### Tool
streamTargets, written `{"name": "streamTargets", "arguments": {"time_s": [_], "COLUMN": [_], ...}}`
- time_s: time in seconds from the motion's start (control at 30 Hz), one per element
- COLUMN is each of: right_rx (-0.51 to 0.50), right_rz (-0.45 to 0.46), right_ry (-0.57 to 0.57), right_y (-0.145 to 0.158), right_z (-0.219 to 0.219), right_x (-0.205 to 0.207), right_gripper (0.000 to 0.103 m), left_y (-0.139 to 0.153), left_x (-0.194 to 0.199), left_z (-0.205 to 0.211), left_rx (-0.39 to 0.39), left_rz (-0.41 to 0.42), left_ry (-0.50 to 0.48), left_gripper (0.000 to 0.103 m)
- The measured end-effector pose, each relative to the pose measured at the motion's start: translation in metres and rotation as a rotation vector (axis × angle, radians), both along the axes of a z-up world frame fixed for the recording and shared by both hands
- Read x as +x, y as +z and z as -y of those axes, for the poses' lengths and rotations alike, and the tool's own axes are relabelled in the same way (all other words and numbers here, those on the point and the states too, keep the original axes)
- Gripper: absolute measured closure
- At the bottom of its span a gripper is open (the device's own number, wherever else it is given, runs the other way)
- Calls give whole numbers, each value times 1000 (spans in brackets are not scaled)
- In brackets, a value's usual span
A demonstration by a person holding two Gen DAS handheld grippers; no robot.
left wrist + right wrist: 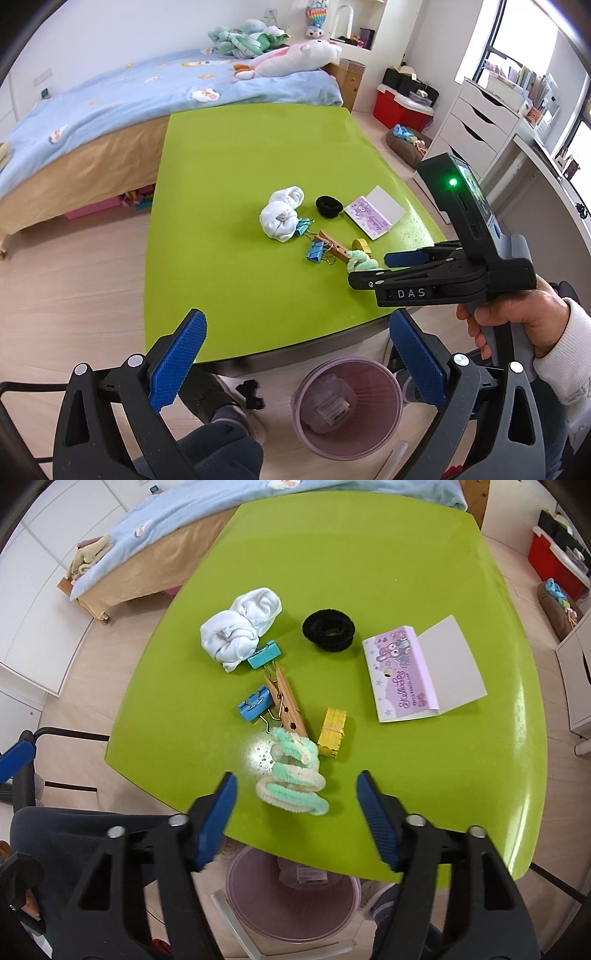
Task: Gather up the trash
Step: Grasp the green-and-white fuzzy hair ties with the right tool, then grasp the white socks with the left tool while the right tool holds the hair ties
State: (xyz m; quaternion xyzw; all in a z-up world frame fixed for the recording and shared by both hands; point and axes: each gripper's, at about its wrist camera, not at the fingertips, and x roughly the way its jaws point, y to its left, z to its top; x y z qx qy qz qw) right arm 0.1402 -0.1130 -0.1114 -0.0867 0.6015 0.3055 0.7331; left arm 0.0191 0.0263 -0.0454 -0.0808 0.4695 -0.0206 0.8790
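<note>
On the green table lie a white balled cloth, a black fuzzy ring, a purple card, two blue binder clips, a wooden clothespin, a yellow block and a green-white fuzzy coil. My right gripper is open, its jaws on either side of the coil's near end; it also shows in the left wrist view. My left gripper is open and empty above a pink trash bin holding a clear wrapper.
The bin stands on the floor under the table's near edge. A bed lies behind the table on the left. White drawers and a red box stand at the right. My legs and a chair are at the lower left.
</note>
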Motion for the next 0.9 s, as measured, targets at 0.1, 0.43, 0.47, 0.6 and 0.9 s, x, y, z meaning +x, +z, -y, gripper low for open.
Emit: {"name": "streamTargets", "arguments": {"time_s": [0.1, 0.43, 0.47, 0.6, 0.9], "right_rx": [-5, 43, 51, 81, 103], "right_rz": [-1, 28, 30, 41, 49], "right_ry": [-2, -19, -23, -41, -80], "right_y": [-2, 14, 17, 30, 44], "right_z": [0, 16, 18, 30, 55], "right_x": [2, -2, -3, -7, -11], "right_gripper": [65, 71, 71, 71, 71], "left_y": [-1, -2, -4, -12, -39], "left_x": [5, 34, 40, 66, 131], "left_z": [-1, -2, -2, -5, -9], "left_rx": [3, 18, 18, 26, 41], "left_rz": [-2, -8, -13, -37, -136], "left_ry": [-4, -28, -31, -42, -57], "left_gripper": [8, 8, 8, 8, 8]}}
